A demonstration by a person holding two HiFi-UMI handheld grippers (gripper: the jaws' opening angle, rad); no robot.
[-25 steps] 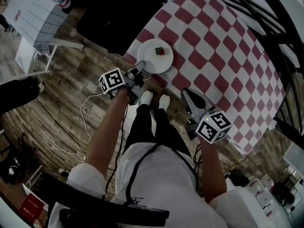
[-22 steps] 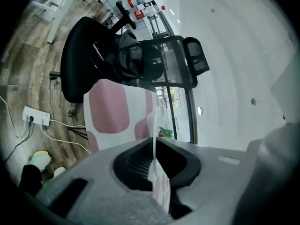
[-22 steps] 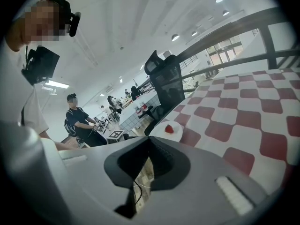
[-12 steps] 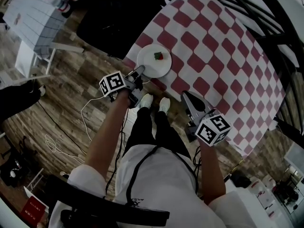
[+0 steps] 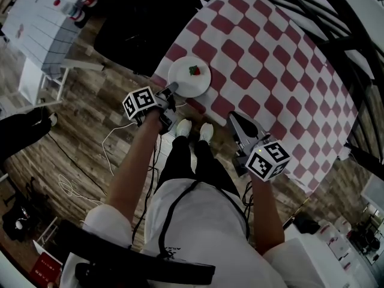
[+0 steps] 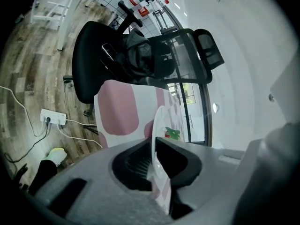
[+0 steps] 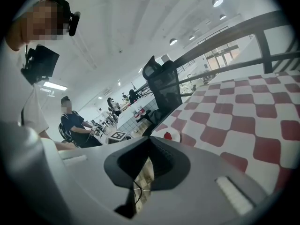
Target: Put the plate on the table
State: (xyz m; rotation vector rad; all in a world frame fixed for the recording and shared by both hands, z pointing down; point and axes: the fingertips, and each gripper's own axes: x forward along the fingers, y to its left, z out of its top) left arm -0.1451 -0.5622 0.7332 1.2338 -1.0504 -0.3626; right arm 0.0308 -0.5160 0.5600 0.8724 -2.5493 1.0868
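The left gripper [image 5: 171, 89] has its jaws drawn in narrow on the near rim of the plate [image 5: 185, 84]. In the left gripper view the white rim runs edge-on straight between the jaws of the left gripper [image 6: 154, 139], and both pads seem to lie against it. The jaws have just been easing apart a little with the rim between them, so I judge the let-go to be starting rather than finished.

The right gripper [image 5: 233, 117] has its tips together on nothing. In its own view only floor and a cable show through the hollow behind the closed tips of the right gripper [image 7: 149, 138]. It hangs at the table's near edge, at about five o'clock from the plate and well apart from it.

From the left gripper the plate lies at about one o'clock. It appears to sit flat on the red-and-white checked cloth of the table [image 5: 273, 59], near the cloth's eight o'clock corner and just inside the edge. A small red and green piece of food [image 5: 194, 71] sits on the plate, toward its twelve o'clock side.

Beyond that, a black office chair [image 6: 117, 55] stands past the table corner, and the person's shoes [image 5: 195, 128] are on the wood floor at six o'clock from the plate.

As I read it, the placing is all but done. What is left is to open the left jaws fully and draw them back off the rim without dragging the plate toward the edge.
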